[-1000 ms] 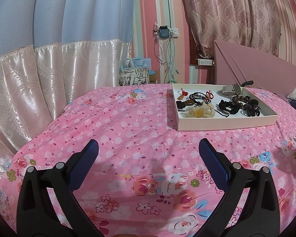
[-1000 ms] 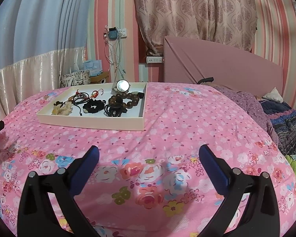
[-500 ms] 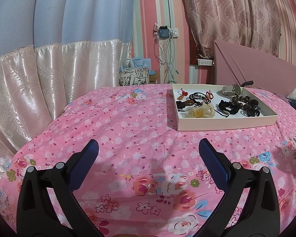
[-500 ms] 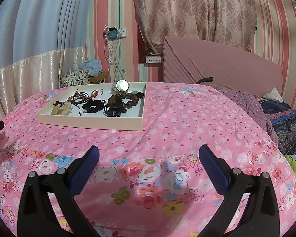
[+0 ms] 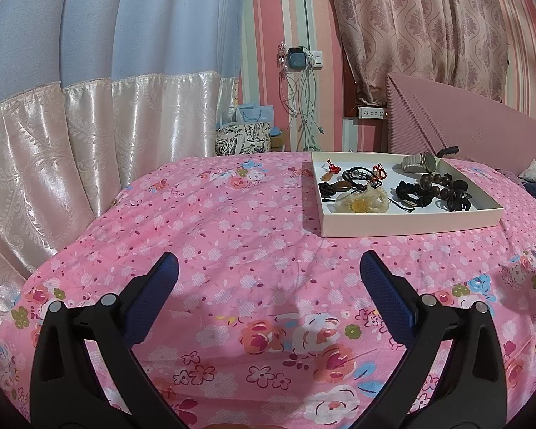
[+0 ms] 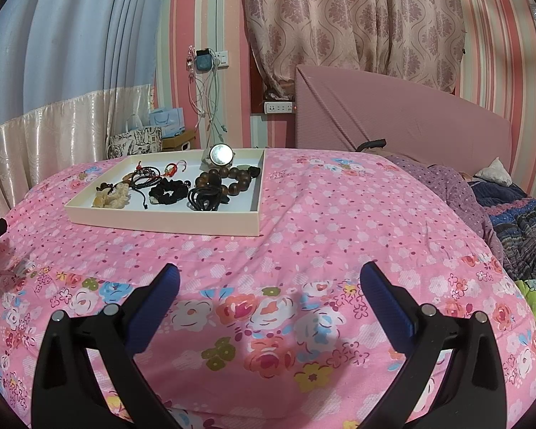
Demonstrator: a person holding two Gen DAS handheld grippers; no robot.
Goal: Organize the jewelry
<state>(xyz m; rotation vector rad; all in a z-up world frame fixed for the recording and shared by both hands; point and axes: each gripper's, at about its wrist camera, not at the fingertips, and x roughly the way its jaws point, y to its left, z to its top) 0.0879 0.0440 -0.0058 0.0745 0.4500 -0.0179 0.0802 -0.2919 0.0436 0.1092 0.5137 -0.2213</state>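
Note:
A shallow cream tray (image 5: 407, 223) (image 6: 168, 224) rests on the pink floral bedspread and holds mixed jewelry. Inside lie a dark wooden bead bracelet (image 5: 437, 180) (image 6: 228, 178), a silver watch (image 5: 420, 162) (image 6: 221, 154), a black scrunchie (image 6: 169, 191), black cords (image 6: 205, 202), a pale yellow flower piece (image 5: 362, 202) (image 6: 112, 198) and small red charms (image 5: 334, 168). My left gripper (image 5: 268, 271) hovers open over the bedspread, well short of the tray, which sits up to its right. My right gripper (image 6: 269, 279) is open too, with the tray ahead to its left. Neither holds anything.
Satin and blue curtains (image 5: 107, 89) hang at the left. A pink headboard (image 6: 393, 121) stands behind the bed. Dark folded bedding (image 6: 518, 221) lies at the right. Bags (image 5: 244, 136) and hanging cables (image 5: 303, 107) stand by the striped wall beyond the bed.

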